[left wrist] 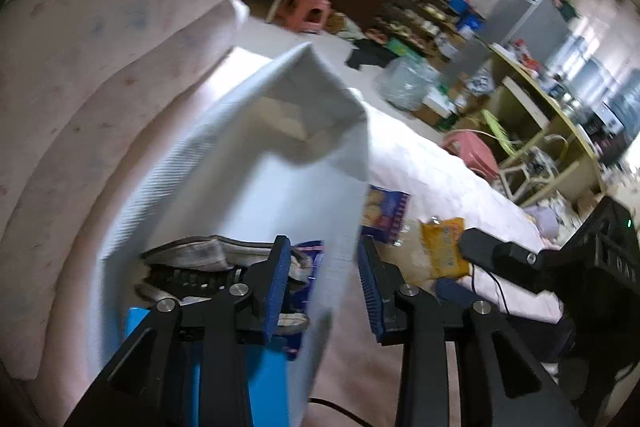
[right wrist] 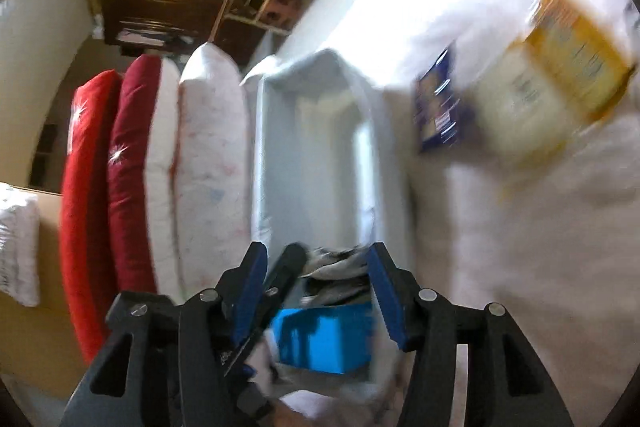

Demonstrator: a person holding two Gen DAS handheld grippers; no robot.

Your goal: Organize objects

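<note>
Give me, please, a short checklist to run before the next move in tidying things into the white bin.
1. Left gripper free: ok. Its fingers stand open. The white bin has one wall running between them, not pinched.
2. Right gripper free: ok. It is open, with nothing clamped.
3. Things already in the bin: ok. The blue box and a shoe lie at the near end.
4. Room left in the bin: ok. The far end looks bare.
5. Everything collected: not ok. The yellow packet and the blue snack box lie on the bedsheet outside the bin.
6. Bin standing firm: cannot tell. Both views are blurred.
</note>
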